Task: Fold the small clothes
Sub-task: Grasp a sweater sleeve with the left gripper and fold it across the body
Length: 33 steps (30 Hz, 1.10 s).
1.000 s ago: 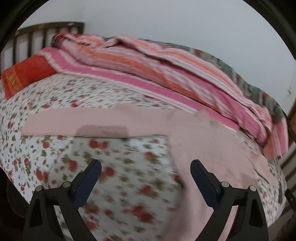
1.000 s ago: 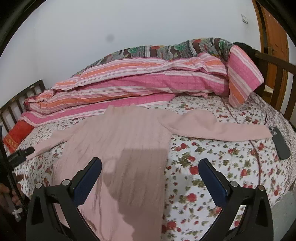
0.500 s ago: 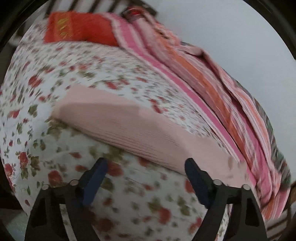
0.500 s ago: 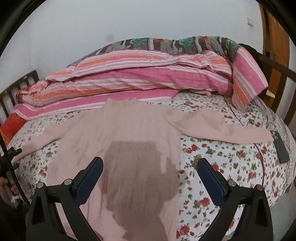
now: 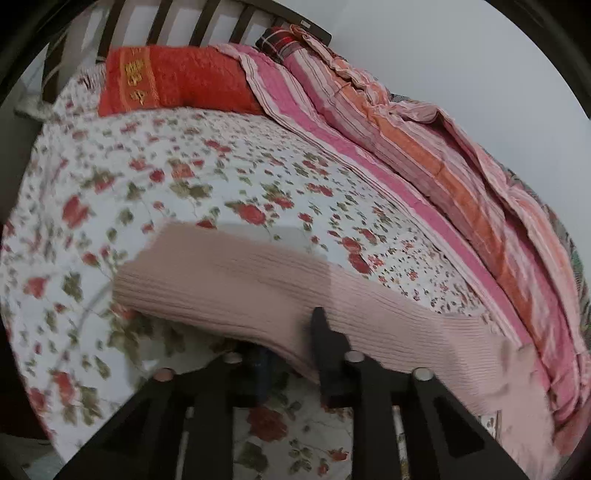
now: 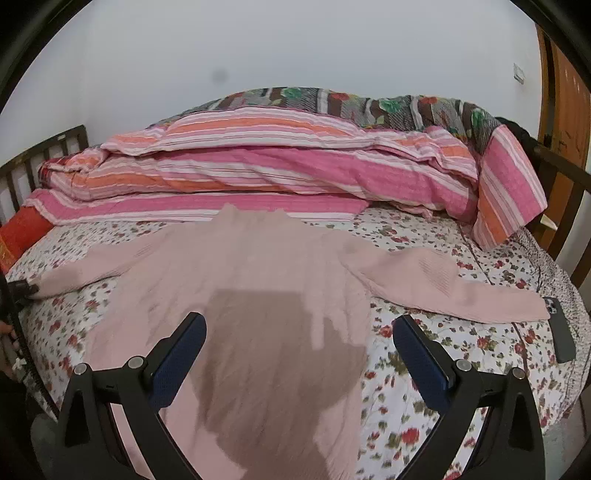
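My left gripper (image 5: 291, 347) is clamped onto the near edge of one sleeve of the pale pink ribbed knit sweater (image 6: 258, 295), one dark finger (image 5: 325, 343) on top of the knit, the other tucked beneath it. From the right wrist view that sweater lies spread flat across the white bedsheet printed with red roses (image 6: 443, 354), body in the middle, collar at the far side touching the rolled pink and orange striped quilt (image 6: 258, 173), sleeves stretched out to left and right. My right gripper (image 6: 299, 354) hovers above the sweater's body with its blue-padded fingers (image 6: 177, 358) spread wide, holding nothing. A dark phone (image 6: 561, 332) rests on the sheet just beside the right cuff. At the far left, a red towel-covered pillow with gold lettering (image 5: 173, 81) sits against the dark wooden slatted headboard (image 5: 207, 22).
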Available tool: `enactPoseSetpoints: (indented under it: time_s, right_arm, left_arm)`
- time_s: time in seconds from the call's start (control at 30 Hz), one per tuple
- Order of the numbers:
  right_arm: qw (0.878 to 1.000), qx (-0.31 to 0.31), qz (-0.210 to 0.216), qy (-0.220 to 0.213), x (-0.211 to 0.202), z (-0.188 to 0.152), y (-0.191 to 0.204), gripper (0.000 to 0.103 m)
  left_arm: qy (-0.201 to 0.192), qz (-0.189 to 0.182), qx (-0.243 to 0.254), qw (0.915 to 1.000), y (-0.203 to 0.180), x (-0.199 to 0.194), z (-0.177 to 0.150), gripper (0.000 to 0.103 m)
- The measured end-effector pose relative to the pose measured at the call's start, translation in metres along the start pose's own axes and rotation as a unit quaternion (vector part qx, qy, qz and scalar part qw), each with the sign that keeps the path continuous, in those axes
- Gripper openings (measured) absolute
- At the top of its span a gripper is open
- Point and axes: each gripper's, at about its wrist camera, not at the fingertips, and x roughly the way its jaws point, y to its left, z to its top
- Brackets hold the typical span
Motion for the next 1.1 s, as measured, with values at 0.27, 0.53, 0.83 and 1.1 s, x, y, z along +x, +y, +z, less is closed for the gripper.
enactPoseSetpoints:
  time_s: [0.27,0.53,0.83,1.1]
  right_arm:
    - [0.999,0.017,0.022,-0.031,0.04,0.038,-0.037,0.1]
    - [0.999,0.033,0.027,-0.025,0.069,0.042,-0.096,0.1]
    - [0.994,0.104,0.013,-0.015,0.097,0.018,-0.166,0.098]
    - [0.991,0.122,0.044,-0.017,0.101,0.019,-0.17,0.098]
  left_arm:
    - [-0.04,-0.026,0.098,0.9941,-0.086,-0.051,0.02,0.006]
    - [-0.057,-0.133,0.213,0.9662,-0.264,-0.101,-0.018,0.006]
    - [-0.001,-0.22,0.342,0.9136,-0.43,-0.101,-0.161,0.006]
    - [0.132,-0.276,0.417,0.8559,-0.459,-0.081,-0.27,0.019]
